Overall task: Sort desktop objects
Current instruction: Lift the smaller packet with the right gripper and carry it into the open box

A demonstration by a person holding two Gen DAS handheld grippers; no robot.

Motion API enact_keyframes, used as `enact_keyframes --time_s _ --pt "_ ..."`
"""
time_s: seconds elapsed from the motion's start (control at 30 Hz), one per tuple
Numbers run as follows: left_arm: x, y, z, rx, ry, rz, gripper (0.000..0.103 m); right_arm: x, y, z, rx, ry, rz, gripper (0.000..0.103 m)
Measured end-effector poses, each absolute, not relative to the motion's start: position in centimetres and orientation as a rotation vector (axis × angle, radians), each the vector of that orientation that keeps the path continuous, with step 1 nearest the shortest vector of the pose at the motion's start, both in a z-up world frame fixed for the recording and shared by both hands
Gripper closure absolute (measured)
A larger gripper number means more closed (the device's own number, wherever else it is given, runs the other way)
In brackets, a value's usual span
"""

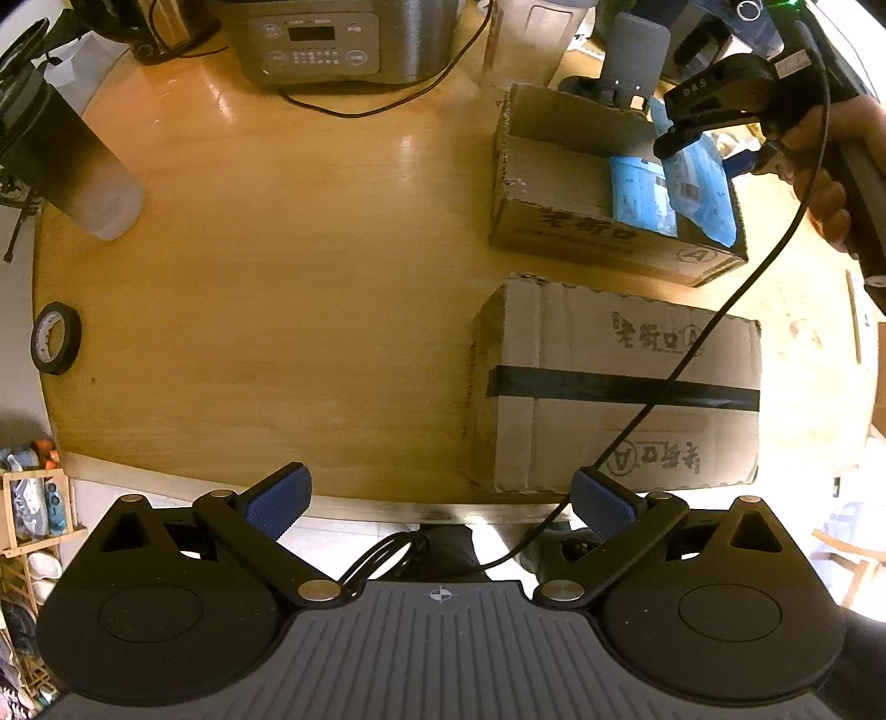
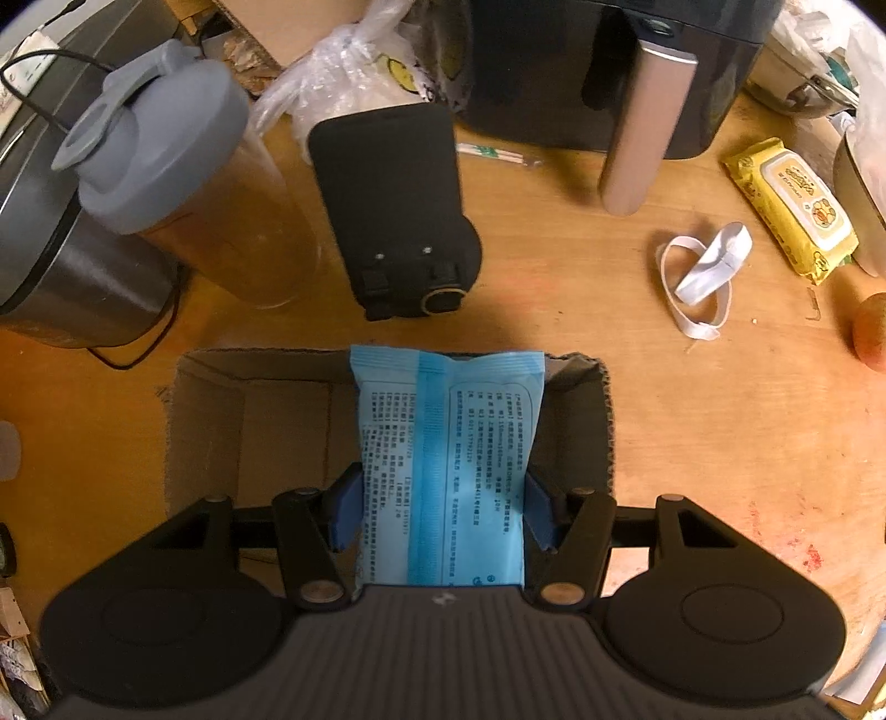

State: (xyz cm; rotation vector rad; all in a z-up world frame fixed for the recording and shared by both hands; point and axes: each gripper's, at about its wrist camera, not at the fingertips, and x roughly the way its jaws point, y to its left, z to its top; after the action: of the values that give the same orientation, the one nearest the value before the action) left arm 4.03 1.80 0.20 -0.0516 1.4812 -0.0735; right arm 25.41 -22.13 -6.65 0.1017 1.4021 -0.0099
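Right tongs (image 2: 440,512): clamping a blue packet (image 2: 443,471) between both blue pads, holding it over the open cardboard box (image 2: 205,421); packet's far end is reaching past the box's 12 o'clock wall.
Left tongs (image 1: 440,501): sitting released, pads wide apart, nothing between them, hovering at the worktop (image 1: 266,288) near edge.
Open box, left view: sitting at 1 o'clock; a second blue packet (image 1: 642,196) is lying inside against the right side, next to the one being held.
Closed box (image 1: 620,387): taped with a black strip, standing just at 6 o'clock of the open box, close but not clearly touching.
Tape roll (image 1: 55,338): black, lying at 9 o'clock near the worktop's left edge, well apart from both boxes.
Shaker bottle (image 2: 183,183): grey lid, standing at 11 o'clock beyond the open box in the right view.
Black device (image 2: 398,216): standing just past the box's far wall at 12 o'clock.
White strap (image 2: 703,277): lying looped at 2 o'clock.
Yellow wipes pack (image 2: 792,207): lying beyond the strap, further toward 2 o'clock.
Rice cooker (image 1: 332,39): sitting at 12 o'clock in the left view, cord trailing on the worktop.
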Motion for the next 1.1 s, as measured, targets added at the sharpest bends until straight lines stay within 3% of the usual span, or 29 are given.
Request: enact_keyframes --time_s 1.1 --pt "4.1 6.6 -0.1 -0.071 1.492 -0.045 0.000 26.2 -14.7 -7.8 0.092 1.414 0.039 0.046"
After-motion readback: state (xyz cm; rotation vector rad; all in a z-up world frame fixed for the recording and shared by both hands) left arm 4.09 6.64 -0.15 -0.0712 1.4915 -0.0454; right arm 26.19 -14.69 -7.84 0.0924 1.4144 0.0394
